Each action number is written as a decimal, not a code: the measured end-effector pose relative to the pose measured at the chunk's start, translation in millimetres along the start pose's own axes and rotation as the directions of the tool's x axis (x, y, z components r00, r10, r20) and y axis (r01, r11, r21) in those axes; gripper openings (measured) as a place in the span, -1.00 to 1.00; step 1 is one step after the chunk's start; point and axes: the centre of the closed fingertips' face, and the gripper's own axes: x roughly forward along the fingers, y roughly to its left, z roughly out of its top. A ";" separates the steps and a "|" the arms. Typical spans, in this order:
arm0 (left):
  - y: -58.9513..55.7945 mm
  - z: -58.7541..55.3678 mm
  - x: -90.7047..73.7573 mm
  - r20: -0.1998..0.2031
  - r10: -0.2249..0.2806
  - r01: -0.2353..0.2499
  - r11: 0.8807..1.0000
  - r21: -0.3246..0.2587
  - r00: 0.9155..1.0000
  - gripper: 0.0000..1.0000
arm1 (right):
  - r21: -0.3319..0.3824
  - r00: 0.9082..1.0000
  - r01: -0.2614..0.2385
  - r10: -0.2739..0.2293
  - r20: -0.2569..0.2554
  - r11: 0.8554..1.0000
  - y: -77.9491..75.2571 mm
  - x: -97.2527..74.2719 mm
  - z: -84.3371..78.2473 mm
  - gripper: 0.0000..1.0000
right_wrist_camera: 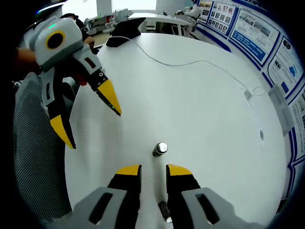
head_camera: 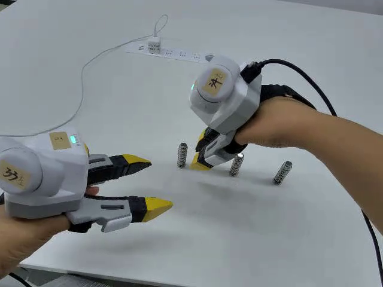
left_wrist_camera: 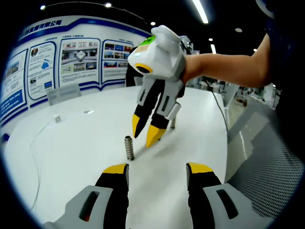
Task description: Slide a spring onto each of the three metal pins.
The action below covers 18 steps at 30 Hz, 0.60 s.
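Your yellow-tipped white right tool (left_wrist_camera: 143,140), narrowly parted and empty, hangs between two of three spring-sleeved metal pins (head_camera: 237,164), well inside the white table's (head_camera: 251,239) near edge; a sideways sweep could topple one. Your left tool (head_camera: 160,183) is spread.

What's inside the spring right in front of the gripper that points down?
A metal pin. Its shiny round top peeks out of the spring in the right gripper view. The coils cover the rest of the pin, so its shaft cannot be seen.
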 end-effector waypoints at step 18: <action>-2.0 3.7 -1.5 0.004 0.002 -0.002 1.000 0.004 1.000 0.01 | 0.025 0.994 0.047 -0.049 0.101 0.999 12.1 -31.6 -3.6 -0.55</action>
